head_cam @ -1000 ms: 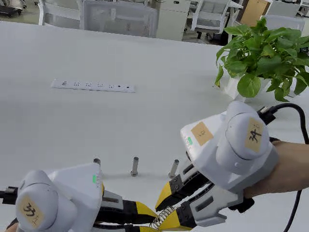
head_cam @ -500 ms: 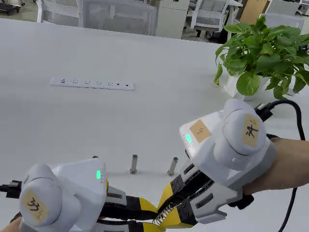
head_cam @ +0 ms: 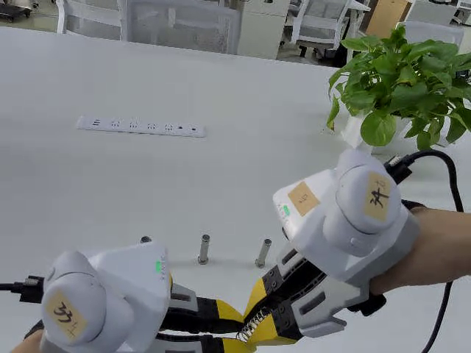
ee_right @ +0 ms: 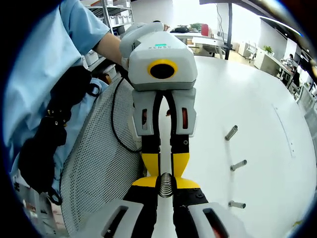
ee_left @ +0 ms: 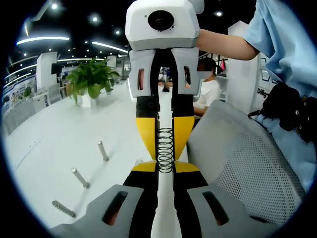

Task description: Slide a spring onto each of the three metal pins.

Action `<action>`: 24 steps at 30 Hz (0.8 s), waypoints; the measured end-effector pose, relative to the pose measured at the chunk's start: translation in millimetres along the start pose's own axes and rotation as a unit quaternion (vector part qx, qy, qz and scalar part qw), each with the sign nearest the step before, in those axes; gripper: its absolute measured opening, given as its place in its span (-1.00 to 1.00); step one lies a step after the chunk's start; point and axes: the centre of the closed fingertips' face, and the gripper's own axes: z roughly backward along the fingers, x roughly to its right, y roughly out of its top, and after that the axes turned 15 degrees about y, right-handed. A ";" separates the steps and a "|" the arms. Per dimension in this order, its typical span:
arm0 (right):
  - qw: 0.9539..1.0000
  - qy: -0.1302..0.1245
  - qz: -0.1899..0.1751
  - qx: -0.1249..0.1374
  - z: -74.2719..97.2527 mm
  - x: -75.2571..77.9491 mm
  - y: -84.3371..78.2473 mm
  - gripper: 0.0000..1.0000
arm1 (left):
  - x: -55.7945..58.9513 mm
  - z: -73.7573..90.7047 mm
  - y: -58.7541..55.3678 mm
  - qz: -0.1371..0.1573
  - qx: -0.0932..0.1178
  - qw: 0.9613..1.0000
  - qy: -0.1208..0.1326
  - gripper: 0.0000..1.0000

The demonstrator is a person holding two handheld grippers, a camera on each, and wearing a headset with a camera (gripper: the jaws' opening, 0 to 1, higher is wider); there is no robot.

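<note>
The left gripper (head_cam: 232,329) and the right gripper (head_cam: 259,318) meet tip to tip low over the near edge of the white table (head_cam: 243,169), each held in one of the person's hands. A single spring (head_cam: 250,326) lies between their yellow-tipped jaws. In the left gripper view it runs straight up between the right gripper's jaws, which stand narrow and press on its sides, and its near end sits between the left gripper's own tips, which are also drawn in close on it. In the right gripper view the same spring shows end-on, pinched between that gripper's tips, so both grippers hold it, one at each end. Just beyond the grippers the three pins stand upright in a row on the table: the left pin (head_cam: 146,240) mostly hidden behind the left gripper's white body, the middle pin (head_cam: 203,248) and the right pin (head_cam: 263,252) bare metal. In the two gripper views the left pin looks coiled along its length, as if it carries a spring, though it is too small to be sure. The held spring is near the right pin but apart from it. Farther back lies a white power strip (head_cam: 140,126). A potted plant (head_cam: 401,81) stands at the table's right side.
</note>
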 end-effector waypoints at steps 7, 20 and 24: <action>1.000 0.001 0.005 -0.007 -0.5 1.1 0.7 -0.86 | -2.6 0.9 -0.7 0.014 0.010 1.000 0.015 -0.86; 1.000 -0.007 0.012 -0.018 -1.7 7.6 -1.6 -0.85 | -13.3 7.2 -9.2 0.056 0.018 0.996 0.062 -0.47; 1.000 -0.009 0.014 -0.015 -1.6 9.4 -1.9 -0.85 | -22.8 11.3 -10.9 0.074 0.020 0.993 0.086 -0.23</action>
